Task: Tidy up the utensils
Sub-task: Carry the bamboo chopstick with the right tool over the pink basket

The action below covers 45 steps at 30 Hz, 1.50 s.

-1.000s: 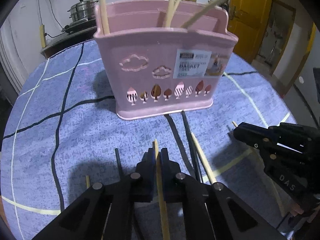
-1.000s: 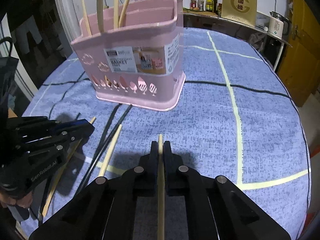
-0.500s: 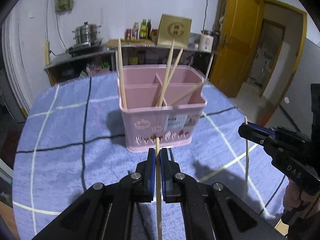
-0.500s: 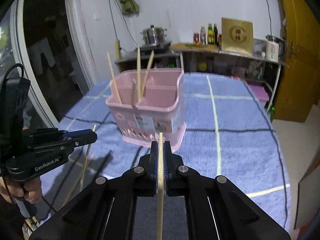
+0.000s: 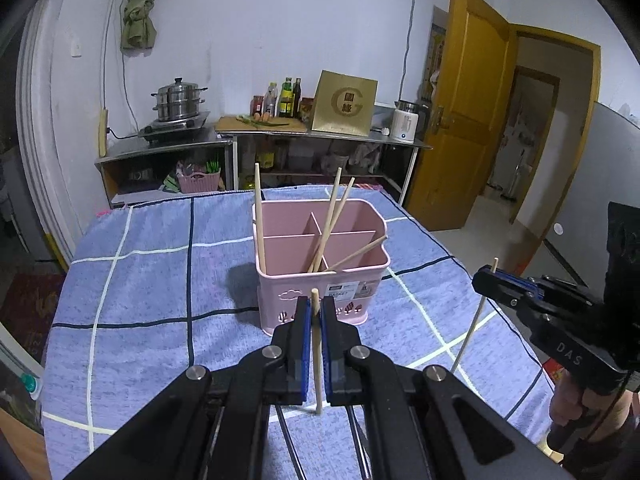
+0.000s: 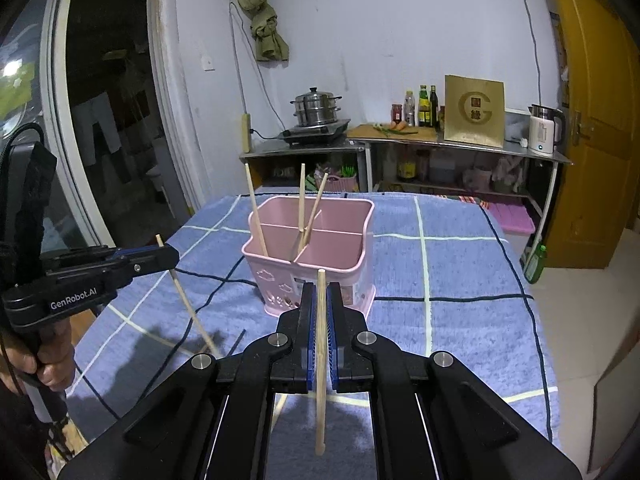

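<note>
A pink divided utensil basket (image 5: 320, 276) (image 6: 312, 256) stands on the blue checked tablecloth and holds several wooden chopsticks. My left gripper (image 5: 316, 312) is shut on a wooden chopstick (image 5: 317, 360), held upright in the air in front of the basket. It also shows in the right wrist view (image 6: 160, 254) with its chopstick (image 6: 188, 304). My right gripper (image 6: 321, 300) is shut on another wooden chopstick (image 6: 321, 360), also raised before the basket. It shows in the left wrist view (image 5: 486, 280) with its chopstick (image 5: 474, 322).
Dark chopsticks (image 6: 236, 342) lie on the cloth near the front, partly hidden behind the grippers. A steel shelf with a steamer pot (image 5: 178, 100), bottles and a kettle (image 5: 404, 124) stands behind the table. A yellow door (image 5: 460, 120) is at the right.
Both grippers have risen from the tablecloth and pulled back, each carrying its wooden chopstick. The basket now looks smaller and farther below.
</note>
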{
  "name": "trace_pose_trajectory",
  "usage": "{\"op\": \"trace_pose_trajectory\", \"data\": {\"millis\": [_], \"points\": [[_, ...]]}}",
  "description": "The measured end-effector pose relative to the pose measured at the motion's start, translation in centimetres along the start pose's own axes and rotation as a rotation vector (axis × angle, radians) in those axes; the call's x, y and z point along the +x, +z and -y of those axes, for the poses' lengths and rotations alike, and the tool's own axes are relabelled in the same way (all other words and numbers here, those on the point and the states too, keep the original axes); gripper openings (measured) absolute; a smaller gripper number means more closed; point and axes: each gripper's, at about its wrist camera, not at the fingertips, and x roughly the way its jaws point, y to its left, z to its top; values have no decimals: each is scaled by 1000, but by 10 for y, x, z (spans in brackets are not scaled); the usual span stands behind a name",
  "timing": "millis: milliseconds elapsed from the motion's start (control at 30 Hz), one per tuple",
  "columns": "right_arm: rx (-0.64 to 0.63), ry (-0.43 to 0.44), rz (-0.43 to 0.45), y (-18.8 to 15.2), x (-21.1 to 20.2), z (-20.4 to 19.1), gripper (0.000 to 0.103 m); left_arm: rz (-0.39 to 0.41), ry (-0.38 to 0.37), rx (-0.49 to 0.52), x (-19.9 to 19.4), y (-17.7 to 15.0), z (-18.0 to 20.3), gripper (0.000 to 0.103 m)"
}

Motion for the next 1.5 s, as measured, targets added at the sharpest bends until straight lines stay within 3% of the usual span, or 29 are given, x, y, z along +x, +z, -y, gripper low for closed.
{"op": "trace_pose_trajectory", "data": {"millis": [533, 1167, 1500], "points": [[-39, 34, 40, 18, -3, -13, 5, 12, -4, 11, -10, 17, -5, 4], [-14, 116, 214, 106, 11, -25, 5, 135, 14, 35, -30, 120, -11, 4], [-21, 108, 271, 129, 42, -29, 5, 145, 35, 30, 0, 147, -28, 4]]}}
